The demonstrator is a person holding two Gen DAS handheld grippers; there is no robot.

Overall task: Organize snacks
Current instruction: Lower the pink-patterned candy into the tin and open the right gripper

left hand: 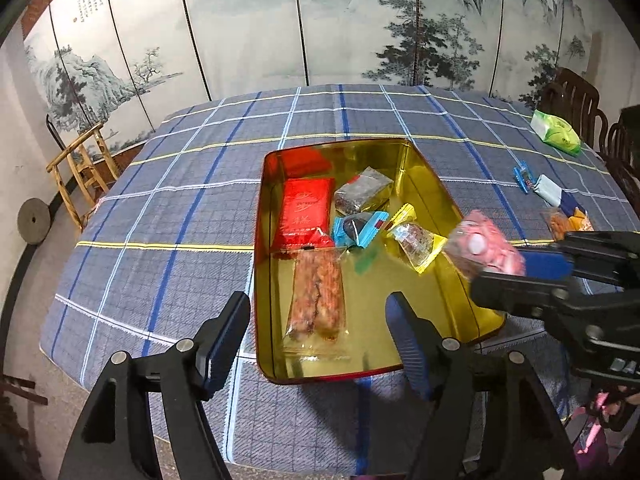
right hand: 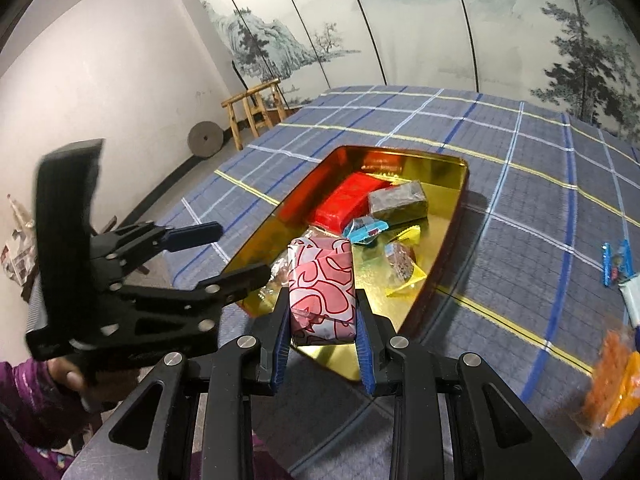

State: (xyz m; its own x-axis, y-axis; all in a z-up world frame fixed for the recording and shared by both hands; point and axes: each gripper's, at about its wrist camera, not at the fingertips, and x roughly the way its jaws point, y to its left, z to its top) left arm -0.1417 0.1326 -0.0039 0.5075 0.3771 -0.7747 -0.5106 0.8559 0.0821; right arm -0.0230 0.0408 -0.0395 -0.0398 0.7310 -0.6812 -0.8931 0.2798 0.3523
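The right tongs [right hand: 323, 344] are closed on a pink patterned packet [right hand: 322, 288], both blue pads flat against its sides, and hold it above the near right rim of the gold tin [left hand: 436, 184]; in the left wrist view the packet [left hand: 486, 248] shows at centre right, blurred. The left tongs [left hand: 320, 340] stand wide apart with nothing between them, one finger outside the tin's left wall and the other over its floor, at the lower middle of that frame.

The tin sits in the middle of the table [left hand: 168, 200], with bare checked cloth all round it, widest to the left and top of the frame. Five snacks lie inside: a red packet [left hand: 306, 210], a grey-brown packet [left hand: 362, 190], a blue-wrapped sweet [left hand: 358, 228], a clear and yellow wrapped sweet [left hand: 416, 240] and a long clear pack of reddish sticks [left hand: 318, 296]. The tin's lower right floor is bare.

At the right edge of the frame, on the cloth, lie a green packet [left hand: 556, 132], a small blue wrapper [left hand: 524, 178], a white and blue packet [left hand: 554, 194] and an orange snack bag [left hand: 568, 222].
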